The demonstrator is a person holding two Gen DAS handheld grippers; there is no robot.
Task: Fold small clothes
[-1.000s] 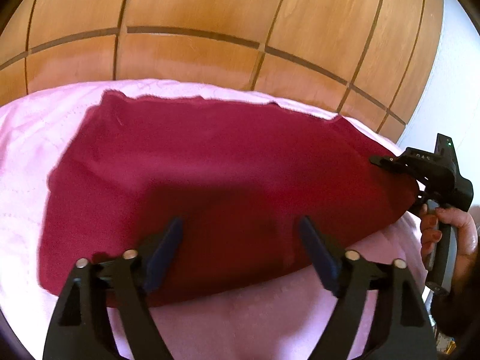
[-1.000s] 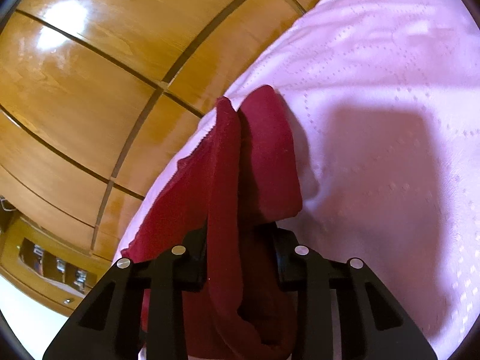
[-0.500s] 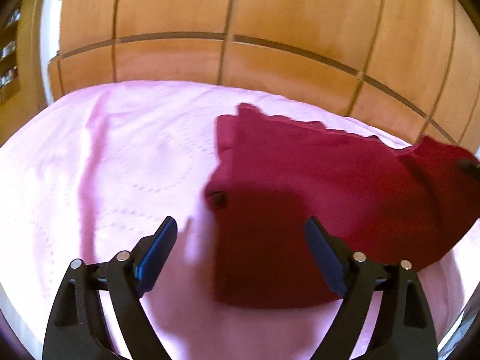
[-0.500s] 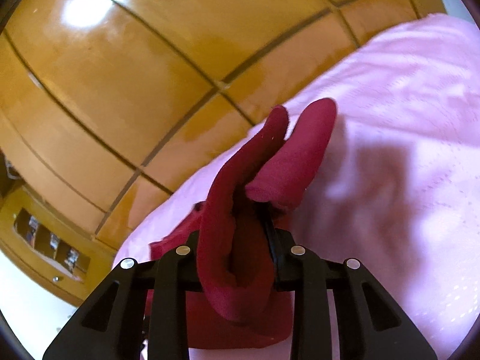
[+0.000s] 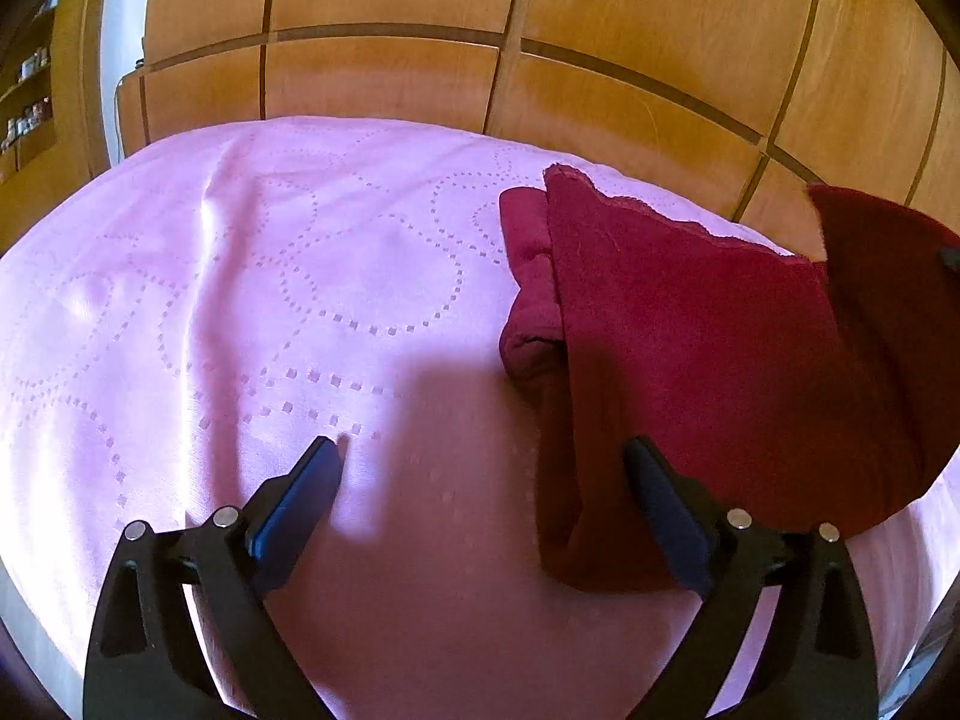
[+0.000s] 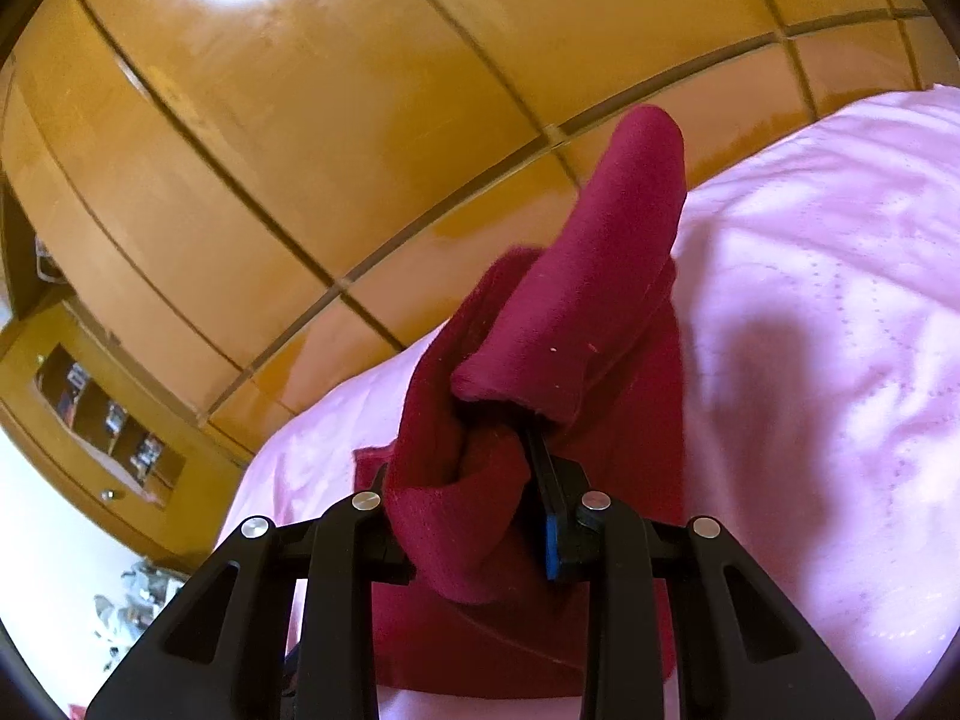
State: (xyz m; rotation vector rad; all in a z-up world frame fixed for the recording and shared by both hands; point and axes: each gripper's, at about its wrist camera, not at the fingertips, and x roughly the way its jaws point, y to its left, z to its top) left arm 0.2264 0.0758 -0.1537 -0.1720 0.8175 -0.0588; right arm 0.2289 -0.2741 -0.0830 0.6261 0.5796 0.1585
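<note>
Dark red garment (image 5: 690, 324) lying on the pink bedspread (image 5: 300, 300), filling the 2-to-4 o'clock part of the left wrist view. Long axis running from the frayed edge near 1 o'clock, by the wooden panelled wall (image 5: 540, 48), down to a folded end near 5 o'clock. Thick rolled fold along its left side; far right corner lifted clear of the bed at 3 o'clock.

Left gripper (image 5: 480, 468) hovering over bare bedspread, jaws spread wide and opening, nothing between them; right finger (image 5: 666, 504) over the garment's near edge, contact impossible to judge.

Right gripper (image 6: 474, 480) clamped on a bunched corner of the garment (image 6: 570, 330), pointing up toward 12 o'clock like a peak, the rest trailing down to 6 o'clock onto the bedspread (image 6: 810, 300).
</note>
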